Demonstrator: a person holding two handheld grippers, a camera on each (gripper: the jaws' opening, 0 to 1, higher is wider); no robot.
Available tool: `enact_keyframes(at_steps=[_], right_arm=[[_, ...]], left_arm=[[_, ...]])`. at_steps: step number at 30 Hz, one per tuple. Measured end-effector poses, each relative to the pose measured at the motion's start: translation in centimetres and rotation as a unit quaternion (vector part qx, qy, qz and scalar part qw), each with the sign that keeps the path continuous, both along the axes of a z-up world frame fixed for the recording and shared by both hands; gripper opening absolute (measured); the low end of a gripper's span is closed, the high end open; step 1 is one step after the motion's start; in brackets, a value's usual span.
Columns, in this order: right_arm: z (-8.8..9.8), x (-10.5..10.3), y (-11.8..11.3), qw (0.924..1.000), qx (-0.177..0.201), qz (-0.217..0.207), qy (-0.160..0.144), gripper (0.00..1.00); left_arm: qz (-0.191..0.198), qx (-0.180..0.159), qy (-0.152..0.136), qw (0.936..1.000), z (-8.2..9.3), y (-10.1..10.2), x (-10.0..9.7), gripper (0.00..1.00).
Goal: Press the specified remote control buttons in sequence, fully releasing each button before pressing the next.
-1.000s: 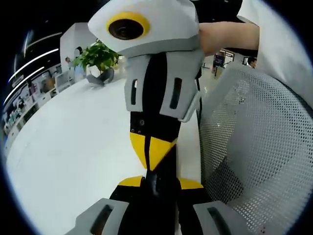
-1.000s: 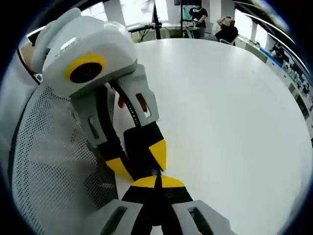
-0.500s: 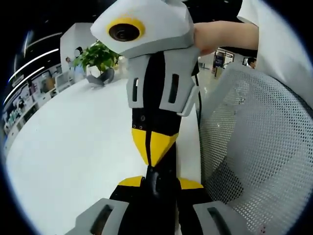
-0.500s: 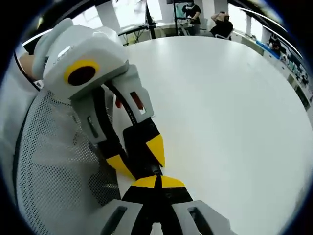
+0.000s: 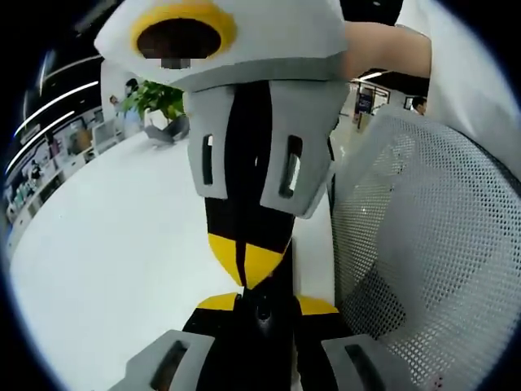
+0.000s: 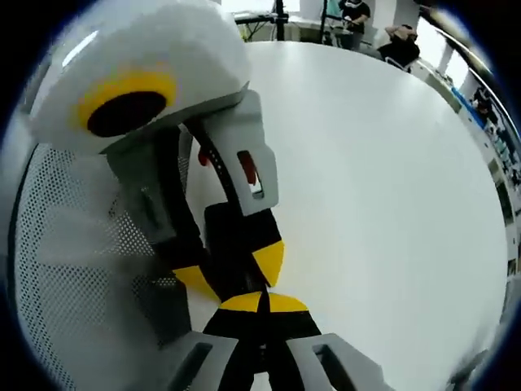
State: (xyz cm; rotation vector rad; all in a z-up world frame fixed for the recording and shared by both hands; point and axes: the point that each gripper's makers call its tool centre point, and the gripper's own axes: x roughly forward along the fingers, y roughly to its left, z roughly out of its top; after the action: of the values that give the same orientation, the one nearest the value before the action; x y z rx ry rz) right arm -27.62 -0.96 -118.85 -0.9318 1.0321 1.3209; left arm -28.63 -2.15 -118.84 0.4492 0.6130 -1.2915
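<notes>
Left gripper view: right gripper [image 5: 244,273] meets left gripper [image 5: 259,305] tip-to-tip.

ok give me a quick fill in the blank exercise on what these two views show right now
1. In both views the two grippers meet tip to tip above a ____ table.
2. In the left gripper view, the tips of the right gripper are coloured ____.
3. Beside the grippers stands a chair back made of white ____.
4. At the far edge of the table in the left gripper view stands a potted ____.

Missing words: white; yellow; mesh; plant
</notes>
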Motion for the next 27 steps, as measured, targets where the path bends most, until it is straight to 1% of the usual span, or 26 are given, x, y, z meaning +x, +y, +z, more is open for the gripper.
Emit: enact_keyframes(at_steps=[3,4,7,9,12,13,15,17,18,20,21,22,23,27], right_arm=[[0.0,0.1,-0.1,0.9996,0.008,-0.025,0.007,0.00],[0.0,0.2,-0.2,0.9992,0.017,-0.034,0.010,0.00],[0.1,0.2,-0.3,0.9983,0.037,-0.043,0.009,0.00],[0.1,0.1,-0.3,0.9979,0.049,-0.043,0.002,0.00],[0.1,0.0,-0.2,0.9974,0.058,-0.043,-0.009,0.00],[0.1,0.1,-0.2,0.9971,0.060,-0.045,-0.010,0.00],[0.2,0.2,-0.2,0.9959,0.068,-0.060,-0.009,0.00],[0.2,0.1,-0.2,0.9953,0.076,-0.060,-0.011,0.00],[0.3,0.1,-0.2,0.9947,0.084,-0.059,-0.013,0.00],[0.5,0.1,-0.3,0.9915,0.106,-0.076,-0.009,0.00],[0.6,-0.1,-0.1,0.9892,0.117,-0.088,0.001,0.00],[0.9,-0.7,0.0,0.9882,0.125,-0.088,0.016,0.00],[1.1,-0.8,0.1,0.9874,0.133,-0.085,0.014,0.00],[1.4,-1.5,0.5,0.9891,0.137,-0.053,-0.001,0.00]], left_arm=[[0.002,-0.003,-0.001,1.0000,0.0,0.0,0.0,0.25],[0.003,-0.005,0.000,1.0000,0.0,0.0,0.0,0.25],[0.004,-0.005,-0.001,1.0000,0.0,0.0,0.0,0.25],[0.001,-0.002,-0.002,1.0000,0.0,0.1,-0.1,0.25],[-0.002,0.015,0.004,0.9999,-0.1,1.0,-0.3,0.25],[-0.005,0.018,-0.001,0.9998,0.0,1.4,-0.3,0.25],[0.000,0.027,0.004,0.9996,-0.2,2.3,-0.4,0.25],[-0.003,0.021,-0.001,0.9998,-0.3,2.2,-0.4,0.25],[-0.004,0.021,-0.002,0.9998,-0.3,2.1,-0.3,0.24],[-0.009,0.025,-0.002,0.9996,-0.3,2.0,-0.2,0.24],[-0.010,0.026,-0.002,0.9996,-0.3,2.0,-0.2,0.24],[-0.010,0.026,-0.002,0.9996,-0.4,2.0,-0.2,0.24],[-0.009,0.025,-0.002,0.9996,-0.4,2.0,-0.1,0.24],[-0.006,0.019,-0.001,0.9998,-0.4,1.9,-0.1,0.24]])
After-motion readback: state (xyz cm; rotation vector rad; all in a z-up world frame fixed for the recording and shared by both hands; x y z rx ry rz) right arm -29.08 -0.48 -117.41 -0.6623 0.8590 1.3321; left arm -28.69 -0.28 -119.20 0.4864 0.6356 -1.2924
